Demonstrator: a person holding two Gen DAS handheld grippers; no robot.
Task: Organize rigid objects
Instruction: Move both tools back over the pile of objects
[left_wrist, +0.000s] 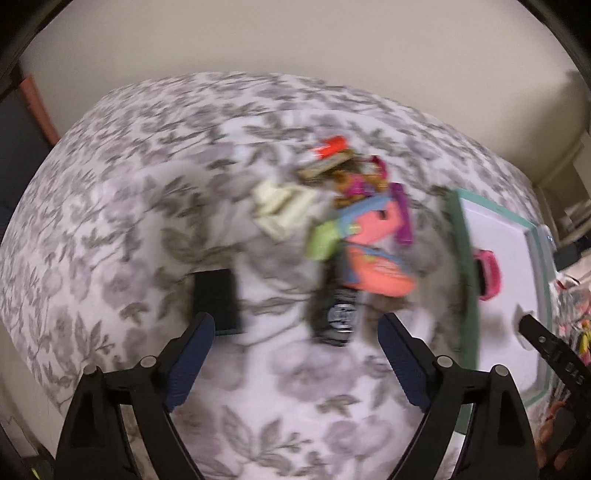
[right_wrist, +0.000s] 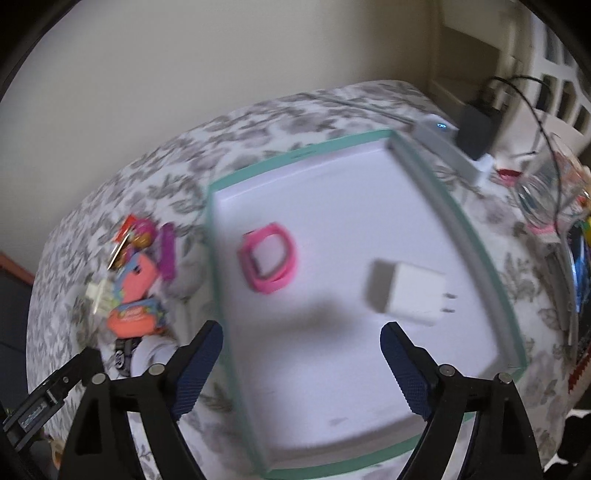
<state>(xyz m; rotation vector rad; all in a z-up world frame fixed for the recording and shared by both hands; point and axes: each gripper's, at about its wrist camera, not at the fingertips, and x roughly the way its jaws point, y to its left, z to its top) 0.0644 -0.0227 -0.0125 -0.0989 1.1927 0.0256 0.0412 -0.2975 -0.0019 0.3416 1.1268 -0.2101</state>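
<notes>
Both pairs of fingers stood spread wide with nothing between them. Those of the left gripper (left_wrist: 295, 354) hung over bare flowered bedspread (left_wrist: 122, 155), and a black flat case (left_wrist: 216, 301) lay just ahead of its left finger (left_wrist: 192, 362). A dark tube with a round label (left_wrist: 338, 314) lay ahead of its right finger, touching the near end of a blurred heap of small things (left_wrist: 354, 221): coral, green, purple and red pieces, with a cream one at its left edge. Too smeared to name one by one.

The right gripper (right_wrist: 301, 363) hung over a white tray with a green rim (right_wrist: 295, 155), its fingers released. On the tray floor a pink watch band (right_wrist: 267, 256) lay toward the left, and a white plug adapter (right_wrist: 406, 291) lay apart from it to the right, prongs pointing right. The heap sat on the bedspread just left of the tray. Beyond the tray's far corner rested a dark charger with a cable (right_wrist: 476, 129).
</notes>
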